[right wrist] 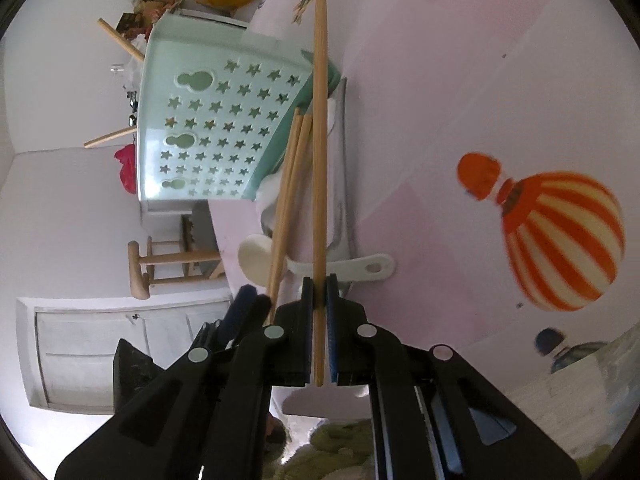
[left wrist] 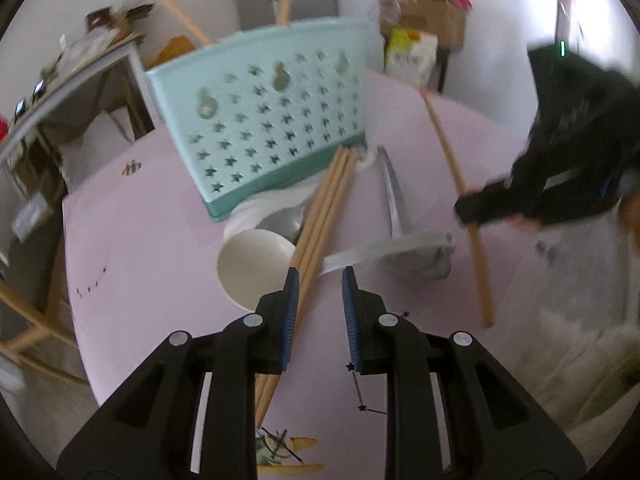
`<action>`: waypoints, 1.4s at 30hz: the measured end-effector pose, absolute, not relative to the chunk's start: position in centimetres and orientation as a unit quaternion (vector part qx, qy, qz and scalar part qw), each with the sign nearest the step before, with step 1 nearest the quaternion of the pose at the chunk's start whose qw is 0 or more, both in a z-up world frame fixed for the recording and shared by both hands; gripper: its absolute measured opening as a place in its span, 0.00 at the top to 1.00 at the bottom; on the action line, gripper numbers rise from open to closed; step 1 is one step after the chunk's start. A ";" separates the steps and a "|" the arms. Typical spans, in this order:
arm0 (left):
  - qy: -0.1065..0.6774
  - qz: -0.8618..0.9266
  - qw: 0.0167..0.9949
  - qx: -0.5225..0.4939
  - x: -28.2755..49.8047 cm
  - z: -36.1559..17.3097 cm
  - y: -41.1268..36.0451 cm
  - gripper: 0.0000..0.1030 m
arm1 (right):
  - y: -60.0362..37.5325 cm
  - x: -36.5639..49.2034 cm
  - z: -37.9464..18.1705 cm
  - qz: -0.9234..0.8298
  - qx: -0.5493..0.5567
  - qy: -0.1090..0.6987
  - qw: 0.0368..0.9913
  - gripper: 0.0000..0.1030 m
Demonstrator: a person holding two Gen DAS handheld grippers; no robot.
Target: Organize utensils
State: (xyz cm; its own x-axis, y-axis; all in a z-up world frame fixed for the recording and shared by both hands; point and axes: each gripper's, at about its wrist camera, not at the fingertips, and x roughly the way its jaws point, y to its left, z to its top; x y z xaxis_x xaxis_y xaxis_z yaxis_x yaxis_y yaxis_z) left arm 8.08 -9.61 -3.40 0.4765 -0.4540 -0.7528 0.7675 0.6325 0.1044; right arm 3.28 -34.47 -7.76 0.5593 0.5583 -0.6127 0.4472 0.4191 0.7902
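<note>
A mint basket with star-shaped holes lies tipped on the pink table; two chopsticks stick out of it. Against it lie a bundle of wooden chopsticks, a white spoon, a grey metal spoon and a metal turner. My left gripper is open over the table, nothing between its blue pads, the bundle passing under its left finger. My right gripper is shut on one wooden chopstick.
The tablecloth carries an orange striped balloon print. A cardboard box and a yellow-white carton stand beyond the table's far edge. A wooden stool, a white cabinet and a cluttered shelf surround the table.
</note>
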 end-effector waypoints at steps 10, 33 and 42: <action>0.321 -0.337 0.808 0.361 7.0 -5.9 -12.2 0.88 | -35.2 3.4 -8.8 0.051 0.551 0.462 0.693 0.94; 0.444 -0.413 0.789 0.102 10.1 -1.8 -7.4 0.95 | -34.9 3.4 -9.2 0.055 0.558 0.459 0.689 0.94; 0.508 -0.427 0.745 -0.070 12.7 -3.5 -4.8 0.95 | -34.6 3.6 -9.0 0.059 0.555 0.460 0.690 0.94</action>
State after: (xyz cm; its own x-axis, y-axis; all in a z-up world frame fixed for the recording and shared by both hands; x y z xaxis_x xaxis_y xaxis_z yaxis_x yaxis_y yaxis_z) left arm 12.68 -4.75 -3.49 0.1193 -0.7071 -0.6970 0.5641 0.6260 -0.5385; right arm 3.64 -34.63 -8.99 0.5694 0.5925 -0.5699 0.4294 0.3769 0.8207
